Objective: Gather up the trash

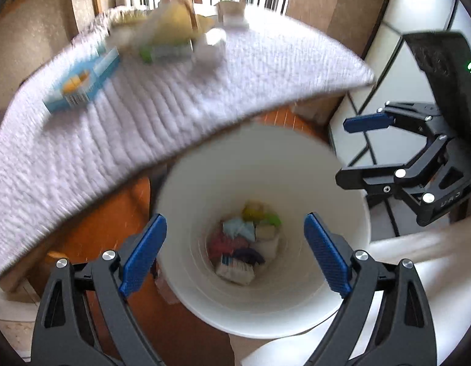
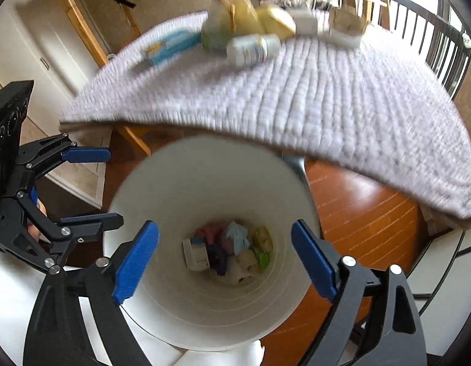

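Motion blur covers both wrist views. The items at the far end of the worktop point(image 1: 204, 97) are smeared: the blue box point(image 1: 82, 84) shows no legible print, and the white bottle point(image 2: 253, 49) label cannot be read. The yellow heap point(image 1: 177, 18) behind them cannot be identified. The worktop edge overlaps the far rim of the white bin point(image 1: 266, 305). The trash pile point(image 2: 232, 251) at the bin bottom is too small to sort into separate items. The lower picture edges cut off the tong arms.
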The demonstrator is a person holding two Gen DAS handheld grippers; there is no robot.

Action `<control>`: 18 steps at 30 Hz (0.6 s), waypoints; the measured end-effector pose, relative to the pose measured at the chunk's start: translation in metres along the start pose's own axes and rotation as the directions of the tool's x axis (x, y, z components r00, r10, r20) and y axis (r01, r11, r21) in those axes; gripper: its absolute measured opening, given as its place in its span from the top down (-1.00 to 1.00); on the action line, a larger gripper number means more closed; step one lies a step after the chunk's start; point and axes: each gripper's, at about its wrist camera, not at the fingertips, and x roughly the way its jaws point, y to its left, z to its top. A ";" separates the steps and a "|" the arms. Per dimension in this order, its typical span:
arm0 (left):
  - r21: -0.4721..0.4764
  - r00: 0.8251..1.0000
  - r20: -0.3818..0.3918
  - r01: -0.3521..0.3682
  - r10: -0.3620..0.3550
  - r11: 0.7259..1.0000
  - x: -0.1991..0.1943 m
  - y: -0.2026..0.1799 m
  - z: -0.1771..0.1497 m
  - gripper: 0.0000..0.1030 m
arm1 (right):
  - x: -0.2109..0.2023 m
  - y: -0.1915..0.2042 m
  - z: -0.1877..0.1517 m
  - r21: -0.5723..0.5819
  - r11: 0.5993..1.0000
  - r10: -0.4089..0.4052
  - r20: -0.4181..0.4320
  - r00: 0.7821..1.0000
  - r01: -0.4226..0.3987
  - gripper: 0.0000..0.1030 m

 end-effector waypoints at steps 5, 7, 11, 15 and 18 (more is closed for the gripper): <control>-0.092 0.970 0.199 -0.121 0.138 0.988 -0.044 0.029 0.033 -0.98 | -0.037 -0.015 0.035 0.034 0.997 -0.073 0.160 0.984 0.069 -0.92; -0.159 0.949 0.227 -0.186 0.219 0.970 -0.050 0.049 0.047 -0.98 | -0.043 -0.031 0.053 0.069 0.990 -0.134 0.201 0.970 0.123 -0.92; -0.289 0.909 0.215 -0.290 0.357 0.912 -0.043 0.107 0.067 -0.98 | -0.042 -0.086 0.091 0.166 0.960 -0.261 0.246 0.933 0.225 -0.92; -0.367 0.885 0.178 -0.346 0.430 0.864 -0.029 0.156 0.078 -0.98 | -0.027 -0.139 0.126 0.264 0.920 -0.351 0.225 0.909 0.290 -0.92; -0.418 0.880 0.141 -0.363 0.454 0.833 -0.017 0.190 0.087 -0.98 | -0.012 -0.166 0.145 0.299 0.906 -0.369 0.209 0.906 0.300 -0.92</control>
